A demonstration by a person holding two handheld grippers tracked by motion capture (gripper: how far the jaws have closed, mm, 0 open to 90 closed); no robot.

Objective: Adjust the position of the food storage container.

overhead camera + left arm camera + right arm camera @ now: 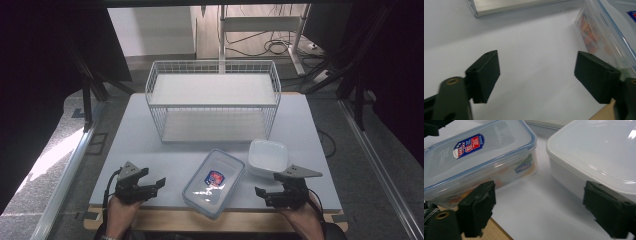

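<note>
My left gripper [159, 183] and right gripper [260, 192] both gape empty, the clear box [214, 182] lying between them, untouched.

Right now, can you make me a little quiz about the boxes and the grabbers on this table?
1. True or false: the clear lidded box lies between the left gripper and the right gripper.
2. Which stands farthest from the person? A) white wire rack B) white container C) clear lidded box
3. Fill in: both grippers' jaws are ____, holding nothing.

Key: 1 true; 2 A; 3 open.
</note>
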